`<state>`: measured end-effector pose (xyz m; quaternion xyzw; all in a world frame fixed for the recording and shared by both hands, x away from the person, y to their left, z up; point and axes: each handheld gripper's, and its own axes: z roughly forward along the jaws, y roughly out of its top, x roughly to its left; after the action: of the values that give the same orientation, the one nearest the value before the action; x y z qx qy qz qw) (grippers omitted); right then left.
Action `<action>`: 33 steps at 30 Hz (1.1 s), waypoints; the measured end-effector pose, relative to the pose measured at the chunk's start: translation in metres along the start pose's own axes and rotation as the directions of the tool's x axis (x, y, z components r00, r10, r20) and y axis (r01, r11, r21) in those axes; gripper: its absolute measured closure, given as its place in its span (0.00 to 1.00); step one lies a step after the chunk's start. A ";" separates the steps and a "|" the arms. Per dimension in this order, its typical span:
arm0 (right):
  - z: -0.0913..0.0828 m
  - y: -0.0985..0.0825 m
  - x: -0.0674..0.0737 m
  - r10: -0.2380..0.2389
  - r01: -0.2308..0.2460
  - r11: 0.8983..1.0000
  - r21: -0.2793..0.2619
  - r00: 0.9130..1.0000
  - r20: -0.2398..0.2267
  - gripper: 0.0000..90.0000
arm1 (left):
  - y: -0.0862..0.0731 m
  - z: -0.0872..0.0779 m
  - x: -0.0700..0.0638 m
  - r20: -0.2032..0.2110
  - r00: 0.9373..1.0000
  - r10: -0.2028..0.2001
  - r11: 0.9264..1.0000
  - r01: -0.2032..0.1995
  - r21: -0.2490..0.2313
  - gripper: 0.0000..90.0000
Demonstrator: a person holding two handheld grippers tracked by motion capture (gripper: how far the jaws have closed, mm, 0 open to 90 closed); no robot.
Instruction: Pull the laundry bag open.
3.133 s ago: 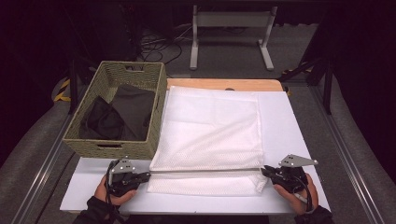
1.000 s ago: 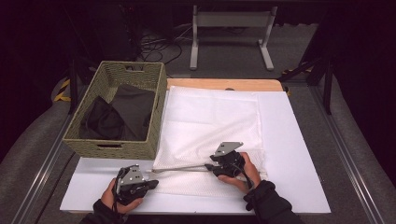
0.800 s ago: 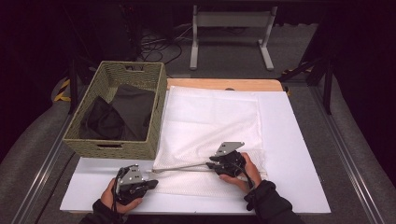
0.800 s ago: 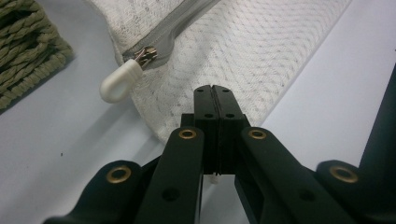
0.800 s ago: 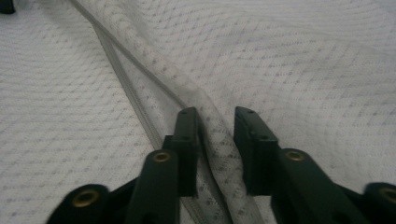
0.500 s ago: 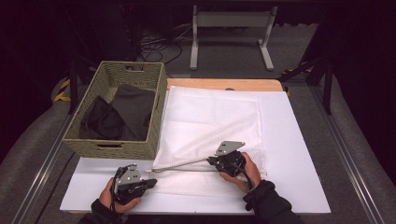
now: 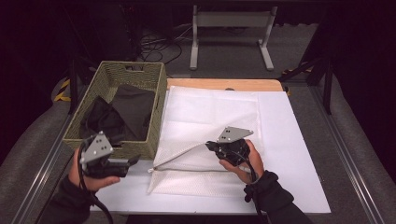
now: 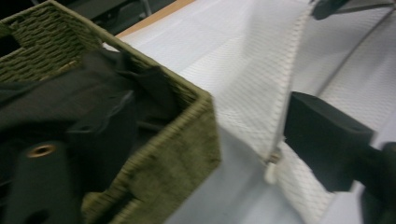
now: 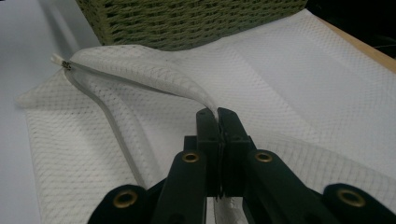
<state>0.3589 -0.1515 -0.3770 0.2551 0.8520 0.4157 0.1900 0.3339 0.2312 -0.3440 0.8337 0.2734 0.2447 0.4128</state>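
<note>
Near us on the white desk (image 7: 299,154), our left tongs (image 7: 133,161) have just been opening and stand wide, empty, beside the wicker basket (image 7: 154,144). Right tongs (image 7: 210,145) pinch the upper edge of the white mesh bag (image 7: 210,112), lifting it mid-desk.

the high view is dim at its edges, with light from above falling on the white table (image 7: 299,140), which glows bright. the left gripper view is smeared by motion blur, the wicker basket (image 8: 187,140) soft. the right gripper view is sharp on the mesh bag (image 9: 303,84).
</note>
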 end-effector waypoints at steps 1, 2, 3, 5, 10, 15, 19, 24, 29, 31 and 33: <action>0.000 0.002 -0.001 0.001 -0.001 1.000 -0.007 1.000 -0.002 0.99 | 0.004 0.005 0.007 -0.022 1.000 -0.005 1.000 0.005 0.015 0.11; 0.000 0.003 -0.002 0.003 -0.003 1.000 -0.013 1.000 -0.001 0.99 | 0.006 0.009 0.013 -0.038 0.999 -0.015 1.000 0.016 0.019 0.09; -0.001 0.004 -0.002 0.003 -0.003 1.000 -0.015 1.000 0.002 0.99 | 0.008 0.014 0.022 -0.053 0.998 -0.018 0.999 0.019 0.027 0.08; 0.000 0.006 -0.003 0.003 -0.003 1.000 -0.016 1.000 0.003 0.99 | 0.011 0.027 0.039 -0.049 0.997 -0.061 0.996 0.064 0.060 0.07; 0.002 0.005 -0.003 0.000 0.000 1.000 -0.011 1.000 -0.001 0.99 | 0.010 0.060 0.076 -0.048 0.989 -0.139 0.972 0.145 0.187 0.05; 0.008 -0.001 -0.003 0.006 -0.006 1.000 0.002 1.000 -0.028 0.99 | 0.023 0.084 0.095 -0.050 0.993 -0.105 0.937 0.116 0.328 0.05; 0.011 -0.003 -0.004 0.013 -0.012 1.000 0.005 0.999 -0.037 0.99 | 0.023 0.109 0.102 -0.030 0.998 -0.053 0.908 0.060 0.414 0.06; 0.017 -0.008 -0.004 0.010 -0.009 1.000 0.016 0.998 -0.060 0.99 | 0.016 0.131 0.113 0.001 0.995 -0.103 0.882 0.091 0.463 0.00; 0.022 -0.013 -0.006 0.016 -0.015 1.000 0.019 0.997 -0.071 0.99 | 0.008 0.141 0.126 0.035 0.973 -0.230 0.826 0.176 0.535 0.00; 0.024 -0.016 -0.006 0.020 -0.019 1.000 0.019 0.997 -0.081 0.99 | 0.006 0.146 0.124 0.059 0.970 -0.234 0.802 0.159 0.575 0.00; 0.024 -0.017 -0.006 0.020 -0.018 1.000 0.020 0.996 -0.082 0.99 | 0.007 0.148 0.121 0.068 0.972 -0.226 0.790 0.142 0.597 0.00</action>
<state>0.3725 -0.1494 -0.4044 0.2475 0.8607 0.4194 0.1482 0.5184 0.2254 -0.3966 0.9042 0.3867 0.0495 0.1742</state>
